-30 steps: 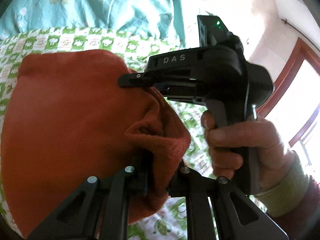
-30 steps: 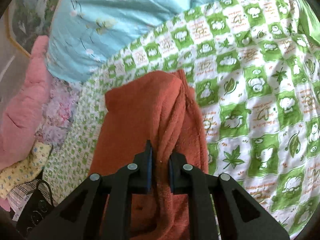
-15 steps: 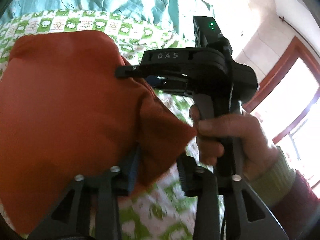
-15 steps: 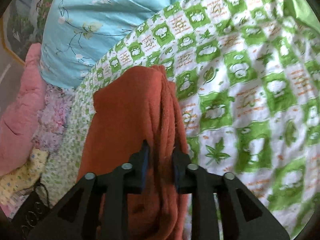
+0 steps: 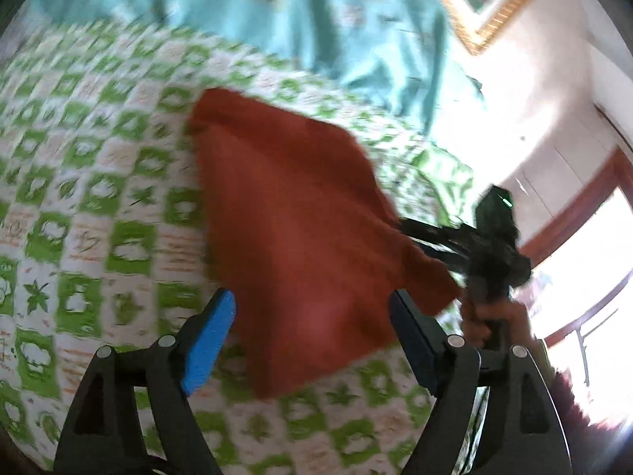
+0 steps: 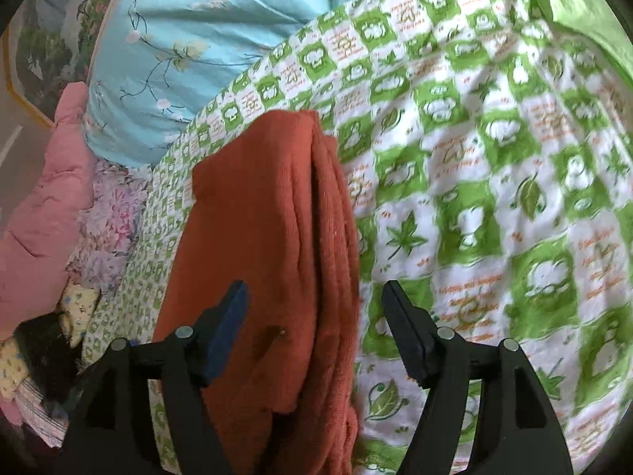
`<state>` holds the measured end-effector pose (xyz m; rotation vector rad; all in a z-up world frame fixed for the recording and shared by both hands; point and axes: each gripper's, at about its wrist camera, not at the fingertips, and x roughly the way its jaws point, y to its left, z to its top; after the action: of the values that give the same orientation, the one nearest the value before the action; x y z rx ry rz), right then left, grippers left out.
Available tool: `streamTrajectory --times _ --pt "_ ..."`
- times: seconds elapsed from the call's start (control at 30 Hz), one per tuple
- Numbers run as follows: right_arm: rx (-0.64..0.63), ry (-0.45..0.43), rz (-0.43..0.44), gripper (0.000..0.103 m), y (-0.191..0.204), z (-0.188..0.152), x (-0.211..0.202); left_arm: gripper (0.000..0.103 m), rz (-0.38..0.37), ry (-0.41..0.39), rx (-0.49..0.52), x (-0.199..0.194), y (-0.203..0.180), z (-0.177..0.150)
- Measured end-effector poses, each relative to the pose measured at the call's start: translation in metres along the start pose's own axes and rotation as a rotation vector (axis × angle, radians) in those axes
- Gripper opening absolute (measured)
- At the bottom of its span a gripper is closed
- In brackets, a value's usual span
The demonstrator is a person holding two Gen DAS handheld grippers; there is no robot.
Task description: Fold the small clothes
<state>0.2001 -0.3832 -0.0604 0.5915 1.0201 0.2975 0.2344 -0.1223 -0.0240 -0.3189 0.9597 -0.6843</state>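
Note:
A rust-orange folded cloth [image 5: 300, 229] lies on the green-and-white checked bedspread [image 5: 99, 206]. My left gripper [image 5: 312, 316] is open and empty, its jaws wide apart over the cloth's near edge. In the right wrist view the same cloth [image 6: 261, 245] lies folded lengthwise with layered edges on its right side. My right gripper [image 6: 314, 308] is open and empty, jaws spread over the cloth's near end. The right gripper also shows in the blurred left wrist view [image 5: 435, 237] at the cloth's right corner, held by a hand.
A light blue flowered quilt [image 6: 190, 39] lies at the back of the bed. Pink bedding [image 6: 43, 206] and flowered fabric [image 6: 110, 229] are piled at the left. A window with a red-brown frame [image 5: 585, 213] is at the right.
Both grippers opened and let go of the orange cloth. The left gripper pulled back and up; the cloth now lies on the bedspread.

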Motion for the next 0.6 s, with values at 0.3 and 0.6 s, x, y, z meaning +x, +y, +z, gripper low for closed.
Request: streamTrajectory --times 0.3,0.6 --pt "0.04 0.05 0.068 0.072 -0.006 0.003 0.024 0.08 -0.084 0.117 -0.205 0.062 0.059 0.03" --pt "0.048 0.101 0.099 0.032 0.007 -0.001 0.05 0.026 -0.101 0.142 -0.087 0.089 0.042 0.049"
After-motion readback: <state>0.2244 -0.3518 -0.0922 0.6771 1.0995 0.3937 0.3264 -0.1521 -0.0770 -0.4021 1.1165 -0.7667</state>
